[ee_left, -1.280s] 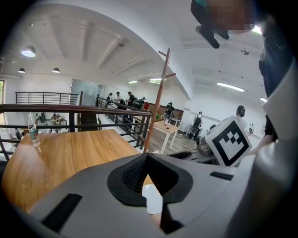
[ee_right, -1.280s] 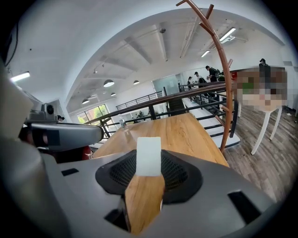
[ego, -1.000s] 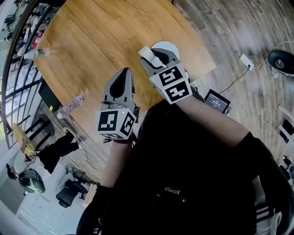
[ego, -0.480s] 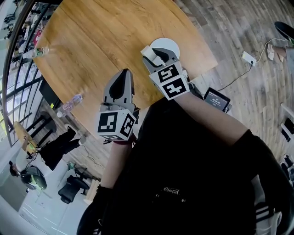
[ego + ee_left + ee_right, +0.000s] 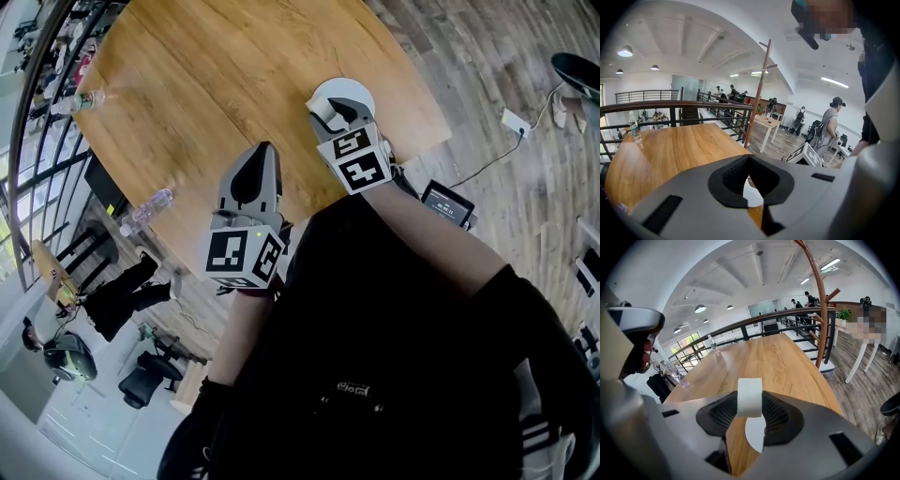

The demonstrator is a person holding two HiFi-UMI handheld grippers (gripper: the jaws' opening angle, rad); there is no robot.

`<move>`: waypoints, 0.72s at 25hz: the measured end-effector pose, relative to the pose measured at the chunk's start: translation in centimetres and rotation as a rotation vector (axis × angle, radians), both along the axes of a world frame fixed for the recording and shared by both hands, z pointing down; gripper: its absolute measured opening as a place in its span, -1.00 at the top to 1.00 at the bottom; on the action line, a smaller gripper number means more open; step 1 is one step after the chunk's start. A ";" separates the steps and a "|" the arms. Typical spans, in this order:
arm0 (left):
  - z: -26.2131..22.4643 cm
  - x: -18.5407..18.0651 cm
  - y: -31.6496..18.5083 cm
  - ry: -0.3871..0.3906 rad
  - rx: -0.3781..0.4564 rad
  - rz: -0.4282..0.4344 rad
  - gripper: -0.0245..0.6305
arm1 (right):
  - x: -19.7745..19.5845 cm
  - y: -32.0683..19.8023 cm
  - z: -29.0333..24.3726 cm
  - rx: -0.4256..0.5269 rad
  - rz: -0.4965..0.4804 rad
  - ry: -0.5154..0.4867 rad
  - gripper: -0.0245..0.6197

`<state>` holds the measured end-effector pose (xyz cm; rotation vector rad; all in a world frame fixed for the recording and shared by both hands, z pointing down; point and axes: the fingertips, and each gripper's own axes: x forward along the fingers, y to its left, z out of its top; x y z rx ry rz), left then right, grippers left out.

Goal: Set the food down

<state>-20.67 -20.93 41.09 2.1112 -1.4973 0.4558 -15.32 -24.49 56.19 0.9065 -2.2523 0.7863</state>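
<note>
A white block of food (image 5: 750, 397) sits clamped between the black pads of my right gripper (image 5: 750, 414), which is shut on it. In the head view this gripper (image 5: 335, 112) hangs over the near left rim of a round white plate (image 5: 345, 91), with the food (image 5: 322, 111) at its tip. The plate (image 5: 755, 436) shows just below the food, on the wooden table (image 5: 225, 84) near its right edge. My left gripper (image 5: 257, 161) is shut and empty, over the table's near edge, left of the plate. Through its jaws (image 5: 749, 174) a sliver of the plate (image 5: 752, 197) shows.
Two clear water bottles stand on the table, one at the far left (image 5: 80, 101) and one at the near left edge (image 5: 145, 208). A dark railing (image 5: 37, 141) runs past the table's left side. A tablet (image 5: 448, 204) and a power strip (image 5: 514, 122) lie on the floor at right.
My right gripper has carried the food a little to the right, closer over the plate. The left gripper has barely moved.
</note>
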 end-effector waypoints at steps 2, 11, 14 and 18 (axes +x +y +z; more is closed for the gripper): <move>0.0 -0.1 0.0 -0.001 -0.002 -0.003 0.91 | 0.2 0.1 1.0 -0.010 -0.004 0.021 0.40; -0.2 -0.1 -0.3 0.007 -0.002 -0.019 0.91 | 1.3 0.9 5.7 -0.071 -0.035 0.107 0.40; -0.2 -0.3 -0.3 0.002 -0.004 -0.024 0.91 | 1.4 1.5 7.2 -0.098 -0.053 0.135 0.40; 0.2 -0.6 -0.3 0.000 -0.015 -0.035 0.91 | 1.4 1.8 8.4 -0.104 -0.080 0.171 0.40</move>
